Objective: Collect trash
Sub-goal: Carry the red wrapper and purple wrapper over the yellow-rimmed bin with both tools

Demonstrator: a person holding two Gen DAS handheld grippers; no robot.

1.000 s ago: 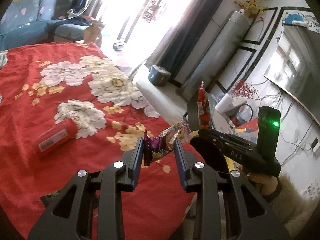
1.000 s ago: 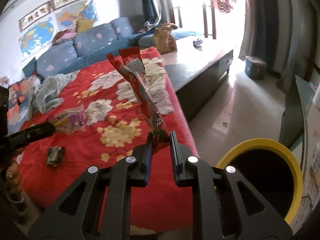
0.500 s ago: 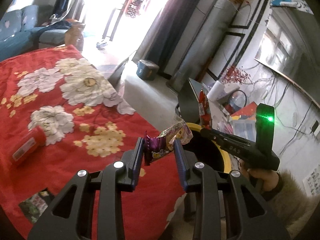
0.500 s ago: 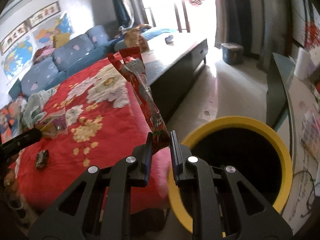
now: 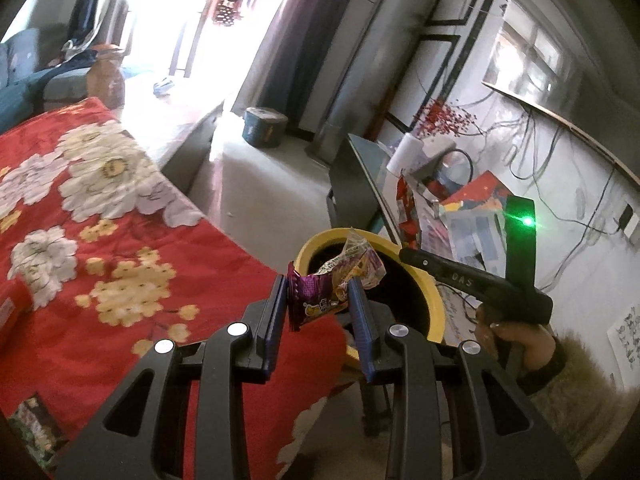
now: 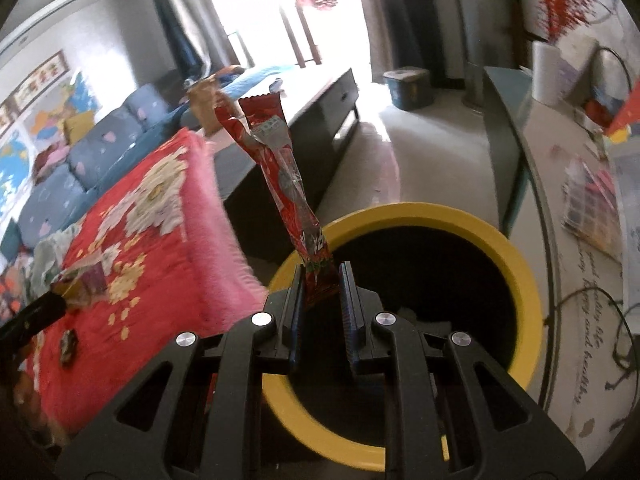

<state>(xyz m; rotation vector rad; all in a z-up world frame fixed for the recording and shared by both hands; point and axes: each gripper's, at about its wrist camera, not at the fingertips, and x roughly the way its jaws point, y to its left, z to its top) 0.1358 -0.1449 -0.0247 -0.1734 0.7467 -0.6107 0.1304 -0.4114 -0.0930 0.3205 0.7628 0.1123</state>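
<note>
While both jaws pinch wrappers above the yellow bin (image 6: 516,264), only the right wrist view shows the red wrapper's (image 6: 292,192) full length.

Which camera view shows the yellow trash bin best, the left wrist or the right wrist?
The right wrist view shows the yellow trash bin best: nearly the whole rim ring and the dark inside lie open below the right gripper. In the left wrist view only part of the rim shows, behind the left gripper and its purple wrapper.
</note>
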